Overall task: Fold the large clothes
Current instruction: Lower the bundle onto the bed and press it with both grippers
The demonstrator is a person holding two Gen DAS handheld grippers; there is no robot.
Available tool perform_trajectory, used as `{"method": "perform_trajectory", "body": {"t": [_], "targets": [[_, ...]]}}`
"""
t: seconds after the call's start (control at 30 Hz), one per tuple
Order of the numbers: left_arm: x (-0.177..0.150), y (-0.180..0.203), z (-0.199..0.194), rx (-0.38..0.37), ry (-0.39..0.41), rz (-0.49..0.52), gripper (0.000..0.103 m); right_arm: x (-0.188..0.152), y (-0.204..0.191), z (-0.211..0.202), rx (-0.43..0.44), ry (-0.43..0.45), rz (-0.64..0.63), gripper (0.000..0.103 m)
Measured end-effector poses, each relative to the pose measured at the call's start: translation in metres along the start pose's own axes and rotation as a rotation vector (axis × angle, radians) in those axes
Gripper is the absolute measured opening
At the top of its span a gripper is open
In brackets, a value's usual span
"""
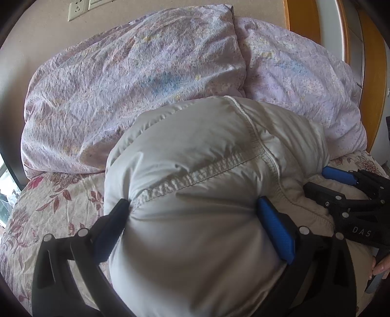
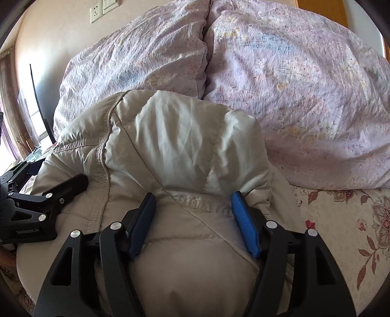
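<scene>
A puffy off-white down jacket (image 1: pixel 199 151) lies bunched on the bed, also in the right wrist view (image 2: pixel 170 136). My left gripper (image 1: pixel 192 207) has its jaws wide apart, with a thick bulge of the jacket filling the space between the fingers. My right gripper (image 2: pixel 193 202) is also spread open around a fold of the jacket on its right side. The right gripper shows at the right edge of the left wrist view (image 1: pixel 353 195). The left gripper shows at the left edge of the right wrist view (image 2: pixel 36 202).
Two lilac patterned pillows (image 1: pixel 126 80) (image 2: pixel 304 97) lie against the wall behind the jacket. A floral bedsheet (image 2: pixel 346 219) covers the bed. A wooden headboard (image 1: pixel 373 80) is at the right, a wall socket (image 1: pixel 76 9) above, a window (image 2: pixel 29 117) at the left.
</scene>
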State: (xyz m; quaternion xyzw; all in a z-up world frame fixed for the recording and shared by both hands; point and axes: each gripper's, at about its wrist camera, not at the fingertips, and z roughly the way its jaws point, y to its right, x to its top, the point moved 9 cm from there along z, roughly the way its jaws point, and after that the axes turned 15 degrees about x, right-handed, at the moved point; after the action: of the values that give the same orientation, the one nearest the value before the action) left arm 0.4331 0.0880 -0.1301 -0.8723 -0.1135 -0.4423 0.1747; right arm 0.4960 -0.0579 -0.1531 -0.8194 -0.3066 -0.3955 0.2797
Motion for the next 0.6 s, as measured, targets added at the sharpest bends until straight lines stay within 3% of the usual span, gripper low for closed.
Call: {"method": "perform_trajectory", "body": {"t": [0.4, 0.6], "targets": [[0.001, -0.001, -0.002, 0.009, 0.02, -0.006, 0.101, -0.007, -0.008, -0.025, -0.01, -0.071, 0.025, 0.067], [0.003, -0.001, 0.002, 0.051, 0.017, 0.0, 0.101, -0.012, 0.002, 0.0, -0.021, -0.068, 0.021, 0.072]]}}
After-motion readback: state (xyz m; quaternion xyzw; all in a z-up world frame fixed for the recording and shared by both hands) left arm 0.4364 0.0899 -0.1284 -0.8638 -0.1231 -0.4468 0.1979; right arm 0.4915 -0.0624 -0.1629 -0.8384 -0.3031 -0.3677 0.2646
